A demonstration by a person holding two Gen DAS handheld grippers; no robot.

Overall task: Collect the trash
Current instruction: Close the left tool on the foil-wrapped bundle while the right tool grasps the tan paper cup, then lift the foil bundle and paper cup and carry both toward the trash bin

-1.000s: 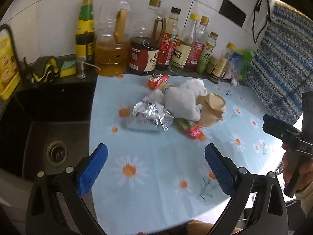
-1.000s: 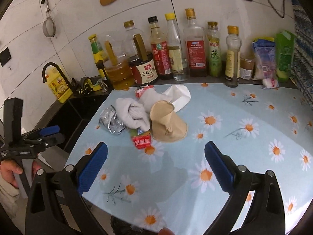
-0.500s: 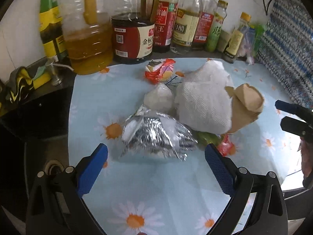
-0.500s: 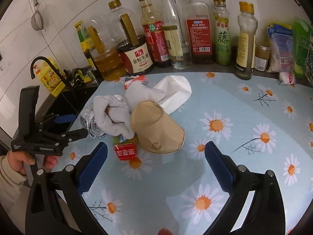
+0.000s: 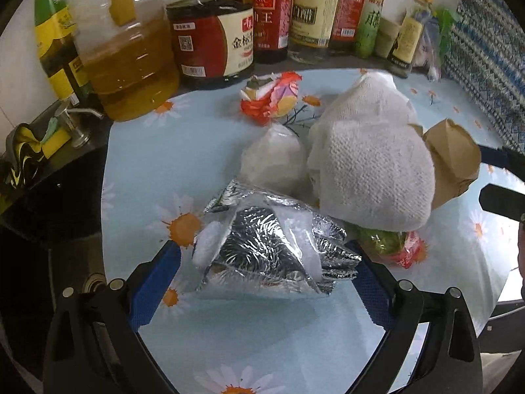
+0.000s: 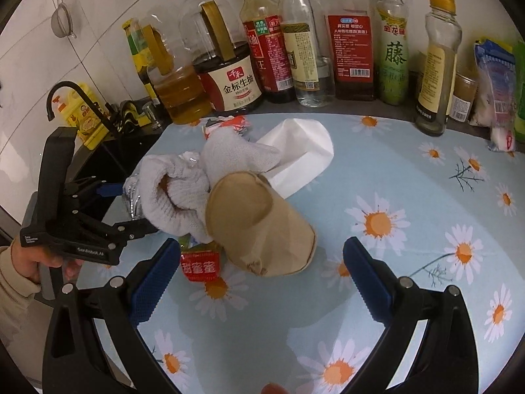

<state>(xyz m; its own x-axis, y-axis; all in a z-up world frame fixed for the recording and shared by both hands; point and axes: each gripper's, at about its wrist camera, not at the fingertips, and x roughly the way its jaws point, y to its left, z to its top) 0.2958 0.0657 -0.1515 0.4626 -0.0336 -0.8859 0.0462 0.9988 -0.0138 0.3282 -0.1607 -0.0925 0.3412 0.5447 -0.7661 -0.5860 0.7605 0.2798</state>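
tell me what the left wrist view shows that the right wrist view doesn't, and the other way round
Only the left wrist view shows the left hand-held gripper open around the foil wrapper's whole crinkled face, and the small frosted bag.

Only the right wrist view shows the flat white napkin, the black faucet and the hand gripping the left tool.

Both show the white cloth, the brown paper cup and the bottle row.
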